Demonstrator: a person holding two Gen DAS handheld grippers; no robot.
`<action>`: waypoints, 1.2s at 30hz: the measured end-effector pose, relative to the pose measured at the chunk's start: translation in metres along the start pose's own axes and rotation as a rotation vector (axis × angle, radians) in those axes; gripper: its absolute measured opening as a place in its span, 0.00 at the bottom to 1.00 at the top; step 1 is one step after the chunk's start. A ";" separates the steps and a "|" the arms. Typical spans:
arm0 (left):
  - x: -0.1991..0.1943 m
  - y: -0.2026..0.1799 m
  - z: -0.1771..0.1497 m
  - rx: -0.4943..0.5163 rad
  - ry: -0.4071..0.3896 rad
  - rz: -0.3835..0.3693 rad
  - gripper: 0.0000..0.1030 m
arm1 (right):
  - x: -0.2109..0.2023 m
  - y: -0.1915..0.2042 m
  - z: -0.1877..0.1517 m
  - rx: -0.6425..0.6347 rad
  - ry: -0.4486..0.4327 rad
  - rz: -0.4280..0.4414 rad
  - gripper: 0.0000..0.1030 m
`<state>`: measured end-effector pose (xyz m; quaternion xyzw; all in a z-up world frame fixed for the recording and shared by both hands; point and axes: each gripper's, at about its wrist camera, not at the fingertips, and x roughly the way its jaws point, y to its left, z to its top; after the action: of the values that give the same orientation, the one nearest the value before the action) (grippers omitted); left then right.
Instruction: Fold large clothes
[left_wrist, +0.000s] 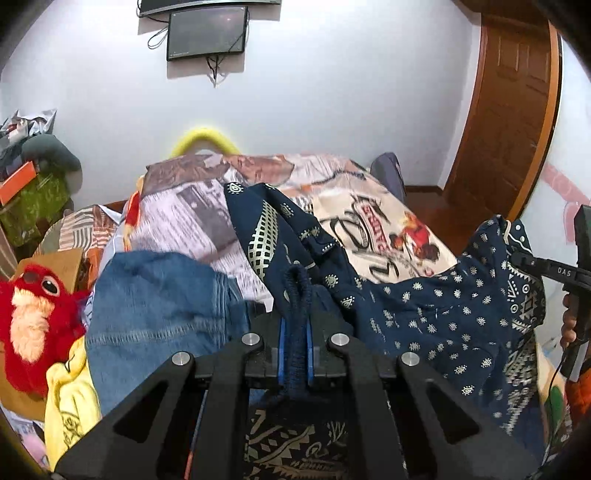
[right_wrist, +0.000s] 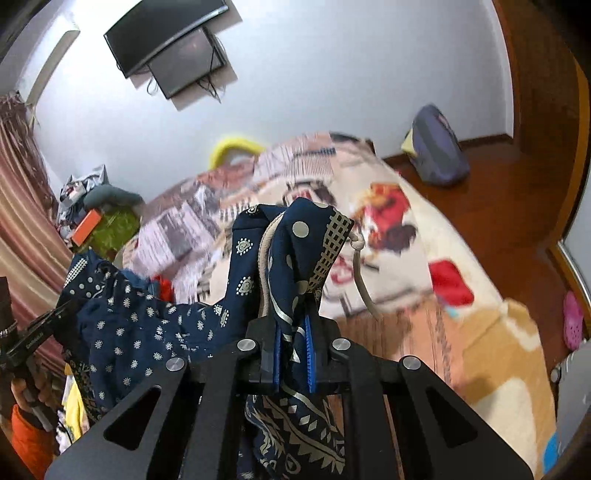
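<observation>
My left tool (left_wrist: 295, 343) raised, clenched on the navy patterned garment (left_wrist: 424, 306), my right tool (right_wrist: 293, 354) gripping its drawstring edge, cloth stretched left-to-right between them above the bed (right_wrist: 424, 258)

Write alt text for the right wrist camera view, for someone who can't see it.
The right gripper is shut on a bunched fold of the navy patterned garment, with a beige drawstring dangling beside it. Behind lies a bed with a printed blanket, and wall screens hang above.
</observation>
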<state>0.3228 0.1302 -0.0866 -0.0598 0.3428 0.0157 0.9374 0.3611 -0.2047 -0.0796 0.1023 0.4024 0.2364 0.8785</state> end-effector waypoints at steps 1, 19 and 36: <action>0.003 0.005 0.004 -0.010 0.002 -0.002 0.07 | 0.003 0.001 0.005 -0.003 -0.006 -0.005 0.09; 0.134 0.063 -0.012 -0.010 0.151 0.169 0.13 | 0.154 -0.041 -0.003 -0.019 0.204 -0.207 0.07; 0.071 0.042 -0.013 0.009 0.220 0.061 0.38 | 0.059 0.001 0.000 -0.109 0.172 -0.169 0.12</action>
<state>0.3662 0.1697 -0.1465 -0.0464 0.4451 0.0359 0.8936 0.3937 -0.1741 -0.1182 -0.0004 0.4701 0.1909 0.8617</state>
